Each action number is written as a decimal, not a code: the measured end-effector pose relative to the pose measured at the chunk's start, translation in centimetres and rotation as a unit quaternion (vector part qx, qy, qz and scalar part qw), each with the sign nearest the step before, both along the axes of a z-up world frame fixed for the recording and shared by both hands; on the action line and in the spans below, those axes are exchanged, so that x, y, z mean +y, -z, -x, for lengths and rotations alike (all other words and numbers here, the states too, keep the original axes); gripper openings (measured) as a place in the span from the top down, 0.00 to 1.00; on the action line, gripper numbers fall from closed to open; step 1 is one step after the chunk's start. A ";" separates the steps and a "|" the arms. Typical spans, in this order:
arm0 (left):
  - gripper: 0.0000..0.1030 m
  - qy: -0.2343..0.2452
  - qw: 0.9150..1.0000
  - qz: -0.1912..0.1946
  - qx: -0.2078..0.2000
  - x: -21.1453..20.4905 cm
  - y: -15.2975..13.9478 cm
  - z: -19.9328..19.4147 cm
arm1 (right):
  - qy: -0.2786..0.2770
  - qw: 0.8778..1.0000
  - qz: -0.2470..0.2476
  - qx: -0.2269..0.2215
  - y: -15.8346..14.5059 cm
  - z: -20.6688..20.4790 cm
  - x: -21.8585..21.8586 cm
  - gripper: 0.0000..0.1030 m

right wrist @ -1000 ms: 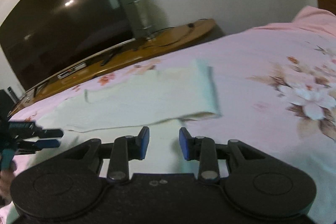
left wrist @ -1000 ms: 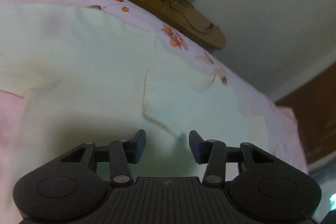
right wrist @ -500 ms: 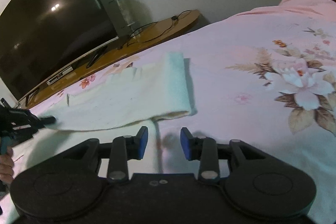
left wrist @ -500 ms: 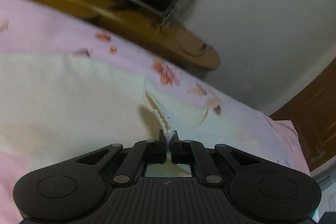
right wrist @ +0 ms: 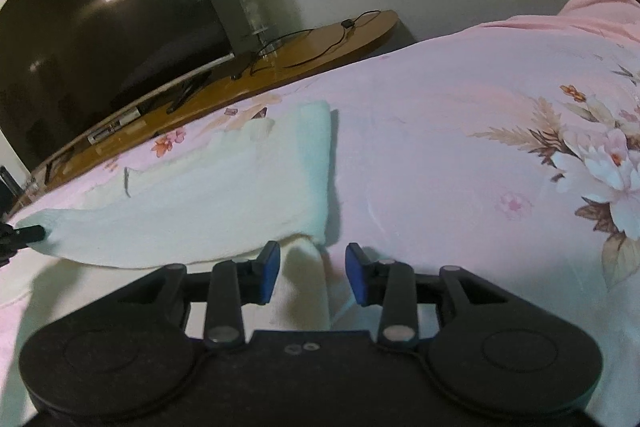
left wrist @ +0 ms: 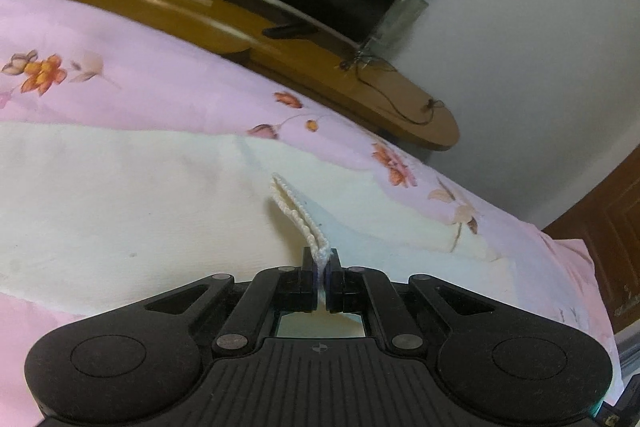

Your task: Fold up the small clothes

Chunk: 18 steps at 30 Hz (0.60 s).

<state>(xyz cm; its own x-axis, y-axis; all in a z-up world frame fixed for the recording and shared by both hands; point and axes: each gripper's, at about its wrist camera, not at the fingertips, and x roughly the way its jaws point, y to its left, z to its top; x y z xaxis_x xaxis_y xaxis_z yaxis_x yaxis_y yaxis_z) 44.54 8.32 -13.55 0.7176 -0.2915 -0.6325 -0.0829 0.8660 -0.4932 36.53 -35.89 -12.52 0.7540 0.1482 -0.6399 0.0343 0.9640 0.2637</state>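
While the left gripper keeps its jaws clamped on a ribbed edge of the pale garment, raised off the floral bedsheet at frame centre, the right gripper hovers with jaws apart over the near edge. Folding appears partly done; the pinched edge is not yet laid down.

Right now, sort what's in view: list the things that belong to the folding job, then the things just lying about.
Job:
- cream garment
- left hand-held gripper, shut on its hem
- right hand-held gripper, open over the cloth
- pink floral bedsheet

Lying about:
- television
- wooden stand
- black cable
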 end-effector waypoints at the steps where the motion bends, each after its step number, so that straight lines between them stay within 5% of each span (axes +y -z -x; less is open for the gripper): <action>1: 0.97 -0.001 1.000 0.000 0.002 0.1 0.3 -0.2 | 0.001 1.000 0.006 0.001 0.1 -0.1 0.1 0.71; 8: 0.97 -0.001 1.000 -0.006 0.028 0.4 2.8 0.1 | 0.002 1.000 0.017 -0.003 0.8 -0.1 -0.2 0.82; 13: 0.97 -0.009 1.000 0.012 0.024 0.7 3.9 0.3 | 0.004 0.999 -0.013 -0.035 -0.7 1.1 -1.0 0.73; 18: 0.97 -0.007 1.000 0.007 0.018 0.6 3.3 0.2 | 0.003 0.999 -0.015 -0.037 -1.1 0.5 -1.0 0.73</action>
